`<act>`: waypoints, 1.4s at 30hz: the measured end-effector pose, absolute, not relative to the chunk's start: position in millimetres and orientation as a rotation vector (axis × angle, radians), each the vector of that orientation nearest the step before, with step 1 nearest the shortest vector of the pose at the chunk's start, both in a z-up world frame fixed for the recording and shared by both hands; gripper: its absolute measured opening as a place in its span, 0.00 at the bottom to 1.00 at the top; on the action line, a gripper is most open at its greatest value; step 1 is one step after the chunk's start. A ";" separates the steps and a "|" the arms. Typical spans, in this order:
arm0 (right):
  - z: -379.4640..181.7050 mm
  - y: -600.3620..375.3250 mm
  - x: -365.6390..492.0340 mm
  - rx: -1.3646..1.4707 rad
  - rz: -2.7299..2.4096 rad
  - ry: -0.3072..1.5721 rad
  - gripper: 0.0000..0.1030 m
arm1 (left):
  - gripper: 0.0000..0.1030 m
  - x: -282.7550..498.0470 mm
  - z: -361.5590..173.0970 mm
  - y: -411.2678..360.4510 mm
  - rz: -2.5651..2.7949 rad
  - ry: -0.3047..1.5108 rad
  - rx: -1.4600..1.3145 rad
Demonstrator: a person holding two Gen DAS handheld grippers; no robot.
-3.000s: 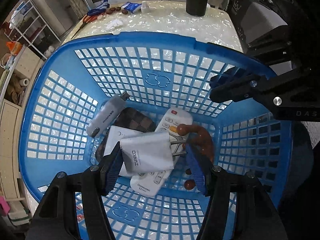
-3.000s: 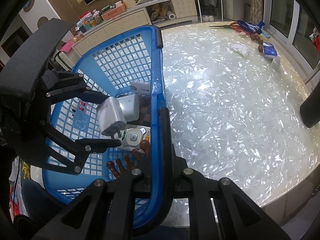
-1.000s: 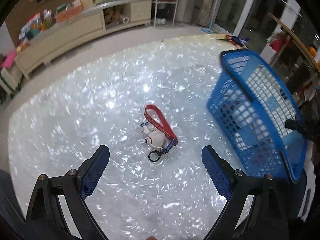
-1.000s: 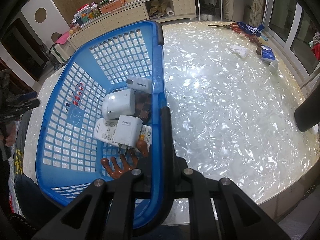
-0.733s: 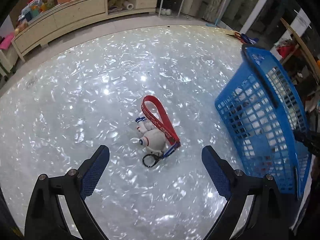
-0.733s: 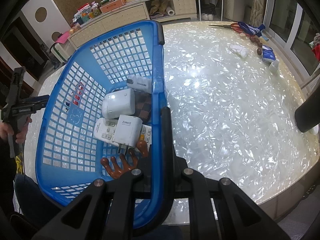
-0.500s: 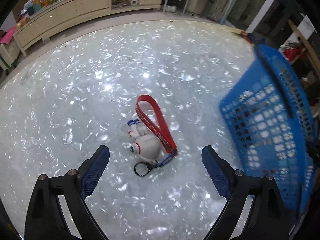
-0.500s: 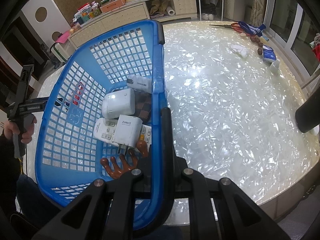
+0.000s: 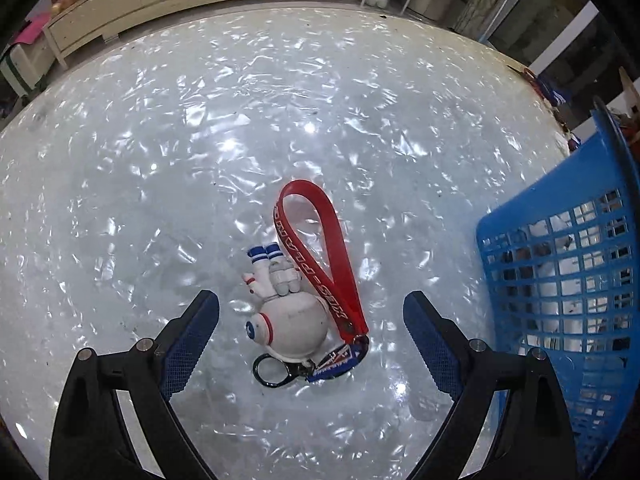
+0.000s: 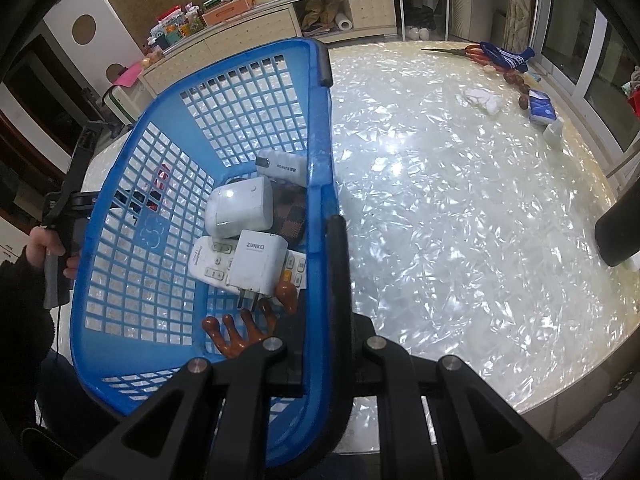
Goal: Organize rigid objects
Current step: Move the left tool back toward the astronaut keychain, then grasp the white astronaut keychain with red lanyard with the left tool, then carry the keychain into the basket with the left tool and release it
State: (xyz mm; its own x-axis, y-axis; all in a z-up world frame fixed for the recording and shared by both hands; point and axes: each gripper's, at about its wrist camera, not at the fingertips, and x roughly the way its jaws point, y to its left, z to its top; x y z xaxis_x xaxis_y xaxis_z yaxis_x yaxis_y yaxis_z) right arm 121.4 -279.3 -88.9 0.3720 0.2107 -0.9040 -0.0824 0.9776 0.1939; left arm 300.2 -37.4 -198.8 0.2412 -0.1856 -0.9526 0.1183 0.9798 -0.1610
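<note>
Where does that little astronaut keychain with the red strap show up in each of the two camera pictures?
Left wrist view: the astronaut keychain lies on the table, low in the middle, between the open fingers of the left gripper.
Right wrist view: only red bits of it show through the far basket wall, at middle left.
Shared landmark: the blue basket, whose rim the right gripper clamps.

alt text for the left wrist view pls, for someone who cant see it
The open left gripper hangs over a white astronaut keychain with a red strap, lying on a shiny white table. A blue mesh basket stands at the right.
</note>
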 end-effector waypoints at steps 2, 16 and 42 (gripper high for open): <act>-88.4 -279.6 120.8 0.126 0.187 1.173 0.10 | 0.83 299.6 -199.6 -38.0 -0.189 1.300 -0.052; -88.7 -278.4 120.9 0.132 0.183 1.176 0.10 | 0.42 284.4 -189.0 -32.2 -0.195 1.253 -0.067; -85.5 -277.7 119.4 0.113 0.153 1.179 0.10 | 0.32 236.9 -64.1 -35.5 -0.361 0.979 0.014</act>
State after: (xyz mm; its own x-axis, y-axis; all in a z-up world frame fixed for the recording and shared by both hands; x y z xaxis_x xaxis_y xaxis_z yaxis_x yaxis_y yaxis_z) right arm 119.4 -277.7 -85.5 0.3738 0.1780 -0.9103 -0.0596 0.9840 0.1680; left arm 236.9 -35.5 -64.1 0.5029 -0.2926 -0.8133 0.3055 0.9404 -0.1494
